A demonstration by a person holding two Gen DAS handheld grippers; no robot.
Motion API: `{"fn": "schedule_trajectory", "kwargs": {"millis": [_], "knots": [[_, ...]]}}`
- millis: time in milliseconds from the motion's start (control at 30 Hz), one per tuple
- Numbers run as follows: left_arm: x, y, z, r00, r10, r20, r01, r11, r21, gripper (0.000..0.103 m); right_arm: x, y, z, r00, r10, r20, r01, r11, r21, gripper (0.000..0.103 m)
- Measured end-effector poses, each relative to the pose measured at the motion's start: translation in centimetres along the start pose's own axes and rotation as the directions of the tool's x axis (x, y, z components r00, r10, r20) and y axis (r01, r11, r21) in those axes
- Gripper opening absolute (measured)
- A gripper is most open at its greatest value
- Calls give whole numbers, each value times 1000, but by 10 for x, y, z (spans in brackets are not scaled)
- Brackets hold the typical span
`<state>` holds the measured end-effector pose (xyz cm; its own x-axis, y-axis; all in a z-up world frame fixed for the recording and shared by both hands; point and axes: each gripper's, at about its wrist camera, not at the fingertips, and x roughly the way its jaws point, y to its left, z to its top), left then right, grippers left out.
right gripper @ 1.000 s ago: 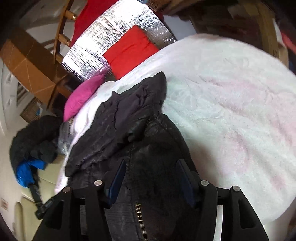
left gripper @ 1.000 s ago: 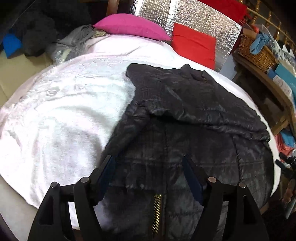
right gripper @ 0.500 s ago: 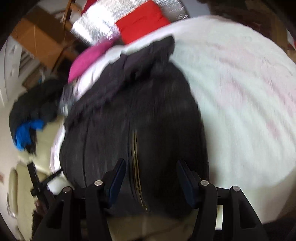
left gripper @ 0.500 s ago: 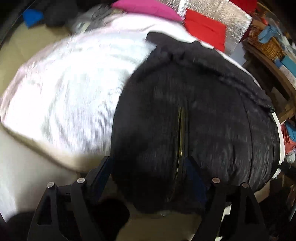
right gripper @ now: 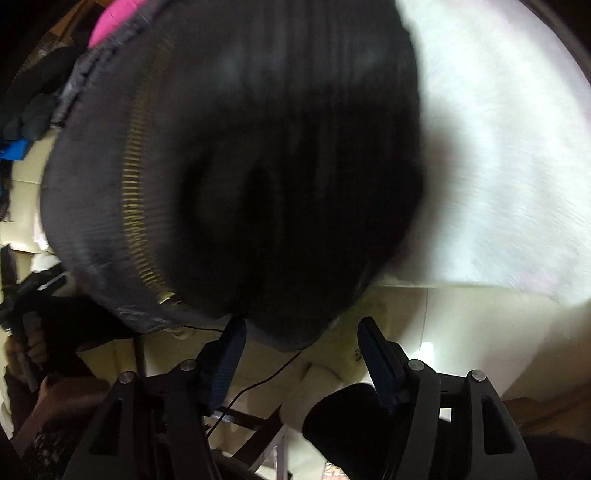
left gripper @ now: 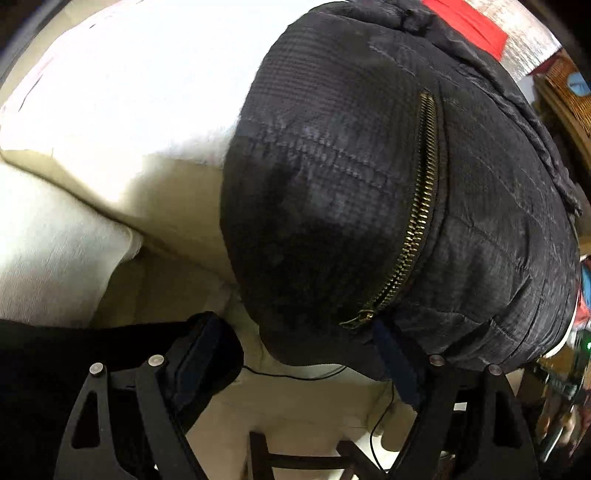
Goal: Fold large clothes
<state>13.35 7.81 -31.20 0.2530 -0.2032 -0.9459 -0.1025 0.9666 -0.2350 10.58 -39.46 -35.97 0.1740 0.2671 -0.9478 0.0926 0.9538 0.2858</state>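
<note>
A black quilted jacket (left gripper: 369, 192) with a brass zipper (left gripper: 417, 221) lies on a white fleece blanket (left gripper: 140, 85), its hem hanging over the near edge. My left gripper (left gripper: 295, 354) is open just below the hem, near the zipper's bottom end. In the right wrist view the jacket (right gripper: 240, 166) is blurred and fills the frame. My right gripper (right gripper: 299, 339) is open just under the hem's right part, jaws apart and empty.
A cream bed side (left gripper: 173, 206) drops below the blanket. A thin black cable (left gripper: 295, 374) and a dark wooden frame (left gripper: 295, 461) lie below. A red cushion (left gripper: 469, 22) and wicker basket (left gripper: 565, 85) are far right. A pink pillow (right gripper: 110, 18) shows top left.
Both grippers have dropped down and back from above the jacket to below its hanging hem. The view now looks up along the jacket, and the bed's side and floor show.
</note>
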Motion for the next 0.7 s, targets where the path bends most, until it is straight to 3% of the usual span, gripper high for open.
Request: {"fn": "schedule_trajectory", "kwargs": {"millis": [133, 267, 400, 433, 467, 533, 700], "knots": [[-4, -11, 10, 998, -56, 29, 55, 998, 10, 83, -13, 10, -4, 995, 25, 99, -18, 997, -70, 63], [-6, -16, 12, 993, -116, 18, 115, 993, 25, 54, -33, 14, -8, 987, 92, 135, -81, 993, -82, 52], [-4, -22, 7, 994, -110, 11, 110, 993, 35, 53, -42, 9, -12, 979, 150, 140, -139, 986, -89, 50], [-3, -22, 8, 994, -109, 8, 109, 994, 25, 59, -39, 5, -10, 981, 149, 127, -142, 988, -67, 50], [-2, -20, 8, 995, -100, 2, 100, 995, 8, 75, -36, 1, -6, 983, 145, 113, -141, 989, -45, 50], [2, -10, 9, 998, -69, 11, 69, 997, -38, 87, -28, 2, 0, 988, 127, 91, -127, 992, -6, 55], [18, -7, 10, 993, -117, -12, 115, 989, -92, 91, -19, 2, 14, 993, 92, 77, -92, 996, -4, 60]]}}
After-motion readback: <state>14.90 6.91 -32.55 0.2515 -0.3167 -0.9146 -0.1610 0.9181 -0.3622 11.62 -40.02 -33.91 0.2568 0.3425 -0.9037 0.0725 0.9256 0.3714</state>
